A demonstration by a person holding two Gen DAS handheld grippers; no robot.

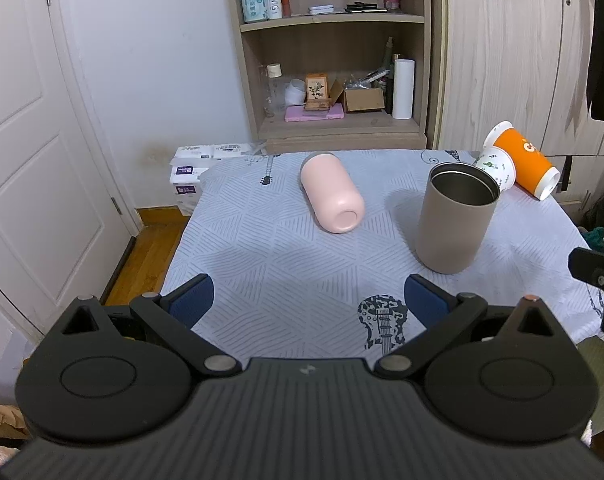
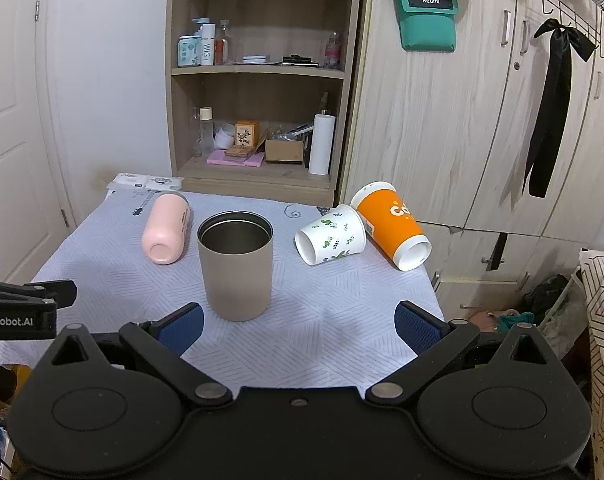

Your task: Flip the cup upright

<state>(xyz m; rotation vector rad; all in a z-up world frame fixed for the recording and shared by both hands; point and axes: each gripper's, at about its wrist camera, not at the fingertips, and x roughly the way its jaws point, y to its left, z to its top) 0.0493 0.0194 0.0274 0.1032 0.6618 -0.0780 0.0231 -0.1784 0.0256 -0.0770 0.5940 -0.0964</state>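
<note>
The pink cup (image 1: 333,197) lay on its side toward the far left of the counter (image 1: 262,264), its closed base turned toward the cameras and its mouth pointing away, so the opening could not be seen in either view. Just to its right the taupe tumbler (image 1: 456,218) stood upright with its steel-lined mouth open to the ceiling, apart from the pink cup. Beyond it, near the far right corner, the white leaf-print paper cup (image 2: 331,235) and the orange paper cup (image 2: 390,224) both lay tipped over, touching each other; in the left wrist view the tumbler hid part of the white one. The left hand-held gripper (image 1: 308,300) hovered low over the near edge of the counter, level and aimed at the gap between the pink cup and the tumbler, its blue-padded fingers (image 1: 192,300) spread wide with nothing between them. The right hand-held gripper (image 2: 298,328) hung beside it, facing the tumbler, likewise spread wide and holding nothing. Behind the counter stood a wooden shelf (image 2: 258,72) crowded with bottles and boxes too small to read fully.
</note>
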